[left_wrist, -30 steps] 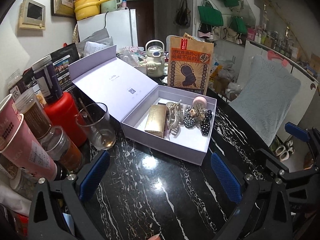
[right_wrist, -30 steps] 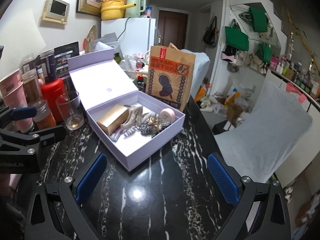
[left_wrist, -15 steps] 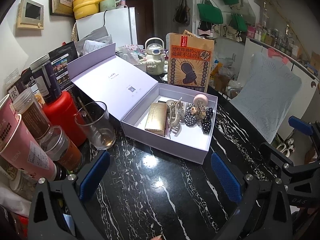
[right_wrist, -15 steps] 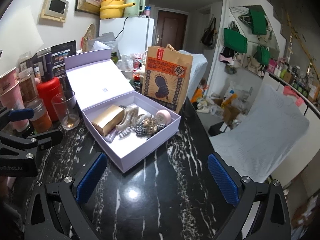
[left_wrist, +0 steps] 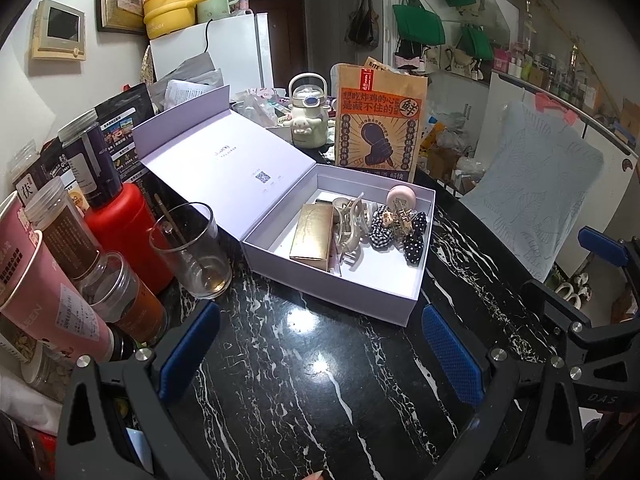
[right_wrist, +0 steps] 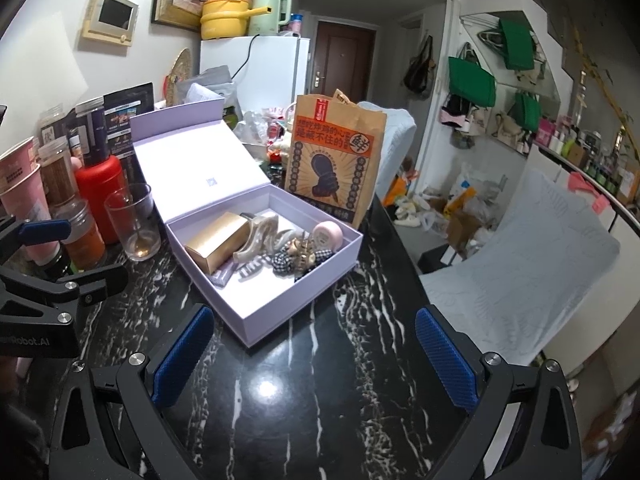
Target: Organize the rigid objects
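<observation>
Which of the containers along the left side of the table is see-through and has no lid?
The drinking glass, standing beside the open lavender box. It is clear and open-topped, while the red bottle and jars around it are capped.

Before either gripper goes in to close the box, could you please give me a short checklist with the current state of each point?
1. Left gripper open and empty: ok.
2. Right gripper open and empty: ok.
3. Items sit inside the box; gold case, clips and scrunchies all within its walls: ok.
4. Nothing stands above the box rim: cannot tell; the cream clip looks tall.
5. Lid free to swing shut; nothing lies on it: ok.
6. Room beside the box; the glass stands close to its left corner, not touching: ok, but tight.
</observation>
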The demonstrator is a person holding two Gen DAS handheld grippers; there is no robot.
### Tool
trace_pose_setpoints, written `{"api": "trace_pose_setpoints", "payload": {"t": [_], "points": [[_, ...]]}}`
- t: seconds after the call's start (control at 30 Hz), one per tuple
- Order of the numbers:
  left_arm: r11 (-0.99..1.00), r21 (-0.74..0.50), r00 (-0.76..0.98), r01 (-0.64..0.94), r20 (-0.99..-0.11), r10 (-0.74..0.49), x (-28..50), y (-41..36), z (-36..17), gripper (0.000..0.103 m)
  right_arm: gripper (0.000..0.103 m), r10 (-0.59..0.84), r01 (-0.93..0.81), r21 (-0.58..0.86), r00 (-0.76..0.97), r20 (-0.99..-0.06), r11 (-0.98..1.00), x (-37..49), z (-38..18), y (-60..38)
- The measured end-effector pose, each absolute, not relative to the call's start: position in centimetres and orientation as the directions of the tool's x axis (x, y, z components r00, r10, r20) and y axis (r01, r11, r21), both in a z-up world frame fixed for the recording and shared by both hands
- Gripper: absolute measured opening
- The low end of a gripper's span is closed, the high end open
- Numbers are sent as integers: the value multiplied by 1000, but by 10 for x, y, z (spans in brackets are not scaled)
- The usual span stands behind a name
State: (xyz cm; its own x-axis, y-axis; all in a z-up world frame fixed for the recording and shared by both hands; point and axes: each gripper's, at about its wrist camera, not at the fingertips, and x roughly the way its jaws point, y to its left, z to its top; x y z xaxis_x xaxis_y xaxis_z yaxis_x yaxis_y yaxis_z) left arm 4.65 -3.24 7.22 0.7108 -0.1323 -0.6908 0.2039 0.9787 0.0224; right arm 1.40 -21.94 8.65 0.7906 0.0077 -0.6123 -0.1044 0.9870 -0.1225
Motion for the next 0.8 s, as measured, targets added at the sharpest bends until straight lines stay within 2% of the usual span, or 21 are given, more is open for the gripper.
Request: {"api": "trace_pose_setpoints", "payload": {"t": [0.8], "points": [[981, 33, 714, 190, -691, -115, 45, -30, 70, 103, 103, 15, -107, -112, 783, -622, 988, 15, 87, -219]]}}
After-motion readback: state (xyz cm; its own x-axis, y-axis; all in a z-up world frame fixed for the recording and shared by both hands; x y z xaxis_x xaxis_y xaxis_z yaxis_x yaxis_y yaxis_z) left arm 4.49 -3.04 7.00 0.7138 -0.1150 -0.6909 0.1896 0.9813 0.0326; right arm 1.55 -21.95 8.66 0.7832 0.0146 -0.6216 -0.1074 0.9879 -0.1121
